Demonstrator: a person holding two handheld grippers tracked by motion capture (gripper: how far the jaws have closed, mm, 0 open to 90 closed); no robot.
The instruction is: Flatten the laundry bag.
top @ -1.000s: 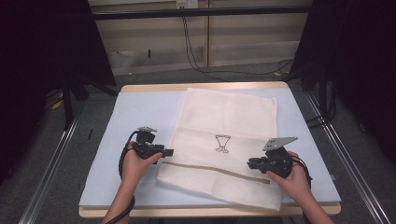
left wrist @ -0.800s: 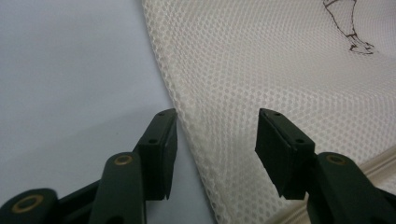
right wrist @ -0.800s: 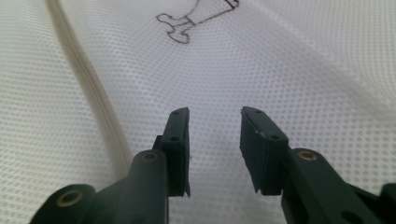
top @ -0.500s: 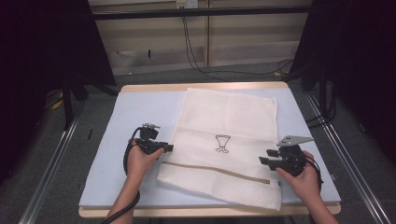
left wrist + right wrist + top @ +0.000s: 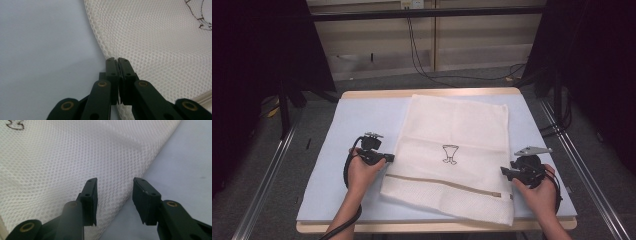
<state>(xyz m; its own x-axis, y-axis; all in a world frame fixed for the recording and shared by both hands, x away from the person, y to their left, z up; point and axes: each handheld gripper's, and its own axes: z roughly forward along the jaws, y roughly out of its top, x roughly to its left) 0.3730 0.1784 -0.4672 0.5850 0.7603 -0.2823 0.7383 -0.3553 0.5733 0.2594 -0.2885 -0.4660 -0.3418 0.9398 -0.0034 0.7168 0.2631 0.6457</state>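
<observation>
The white mesh bag [image 5: 452,160] lies flat across the middle of my worktop [image 5: 362,125]. My left claw [image 5: 117,61] has just closed, pinching the bag's left edge. My right claw [image 5: 115,192] stands half open astride its right edge, gripping nothing.

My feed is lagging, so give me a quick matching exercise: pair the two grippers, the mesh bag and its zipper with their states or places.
1. left gripper
2. right gripper
3. white mesh laundry bag
4. tan zipper strip

a. lies flat on the pale blue table mat
b. jaws apart over the bag's edge
c. crosses the bag near the person's end
d. jaws closed at the bag's edge

Pairs: 1-d, 2-b, 3-a, 4-c
</observation>
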